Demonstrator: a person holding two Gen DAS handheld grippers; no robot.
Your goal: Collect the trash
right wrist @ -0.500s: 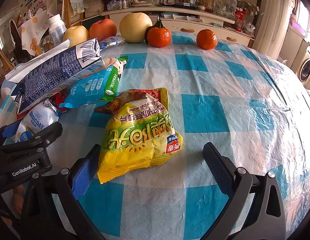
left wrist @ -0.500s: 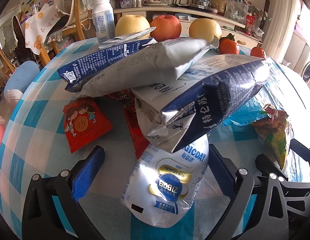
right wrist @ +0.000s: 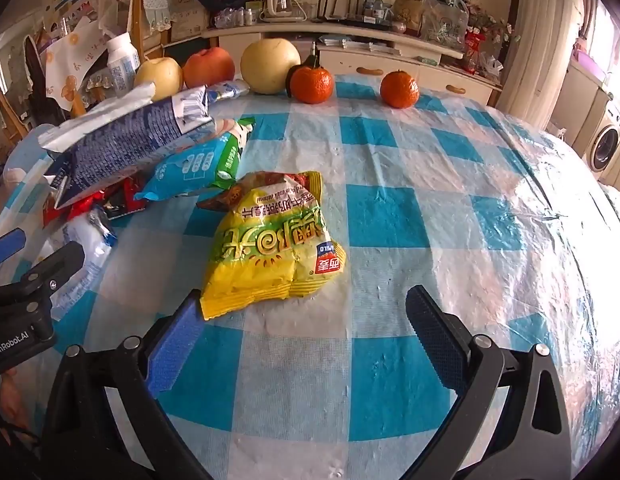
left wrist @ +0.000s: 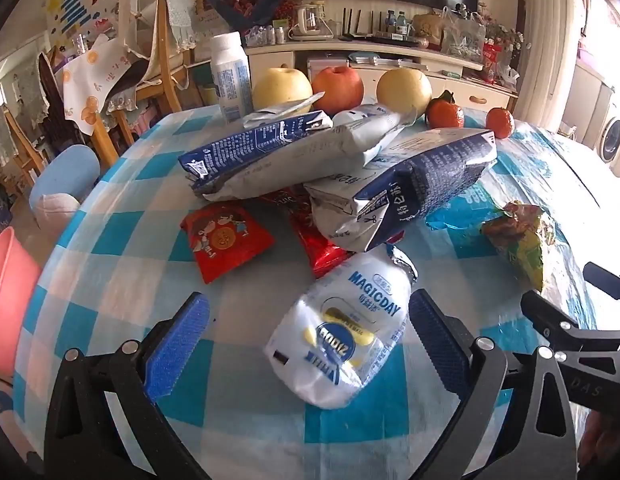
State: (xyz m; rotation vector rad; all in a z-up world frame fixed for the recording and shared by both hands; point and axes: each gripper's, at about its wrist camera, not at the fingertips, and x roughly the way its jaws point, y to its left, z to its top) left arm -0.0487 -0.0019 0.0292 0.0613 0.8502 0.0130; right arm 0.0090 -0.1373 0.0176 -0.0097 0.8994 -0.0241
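Counter [right wrist: 389, 216] draped in glossy blue-and-white checked plastic cloth, wrinkled, catching glare on the right. Left claw [left wrist: 306, 344] spread wide, gripping nothing; a crumpled white MAGICDAY pouch [left wrist: 341, 340] lies flat between its blue ribbed pads, close to the right pad, contact unclear. Just beyond the pouch, blocking the far side: two dented navy-and-white milk cartons [left wrist: 405, 184] stacked crosswise, propped on red foil wrappers [left wrist: 226, 238]. Right claw [right wrist: 302, 332] also spread wide and empty; a puffy yellow snack bag [right wrist: 270, 248], crinkled foil, sits just ahead of it, its near corner next to the left pad. To the bag's far left, a teal wet-wipe pack [right wrist: 198, 164] tucked under a carton. Far edge: a row of smooth round fruit, apples [right wrist: 208, 68], a pale pear [right wrist: 270, 66], two dimpled tangerines [right wrist: 398, 89], plus an upright white plastic bottle [left wrist: 228, 76]. Pink basin [left wrist: 6, 300] off the counter's left side.
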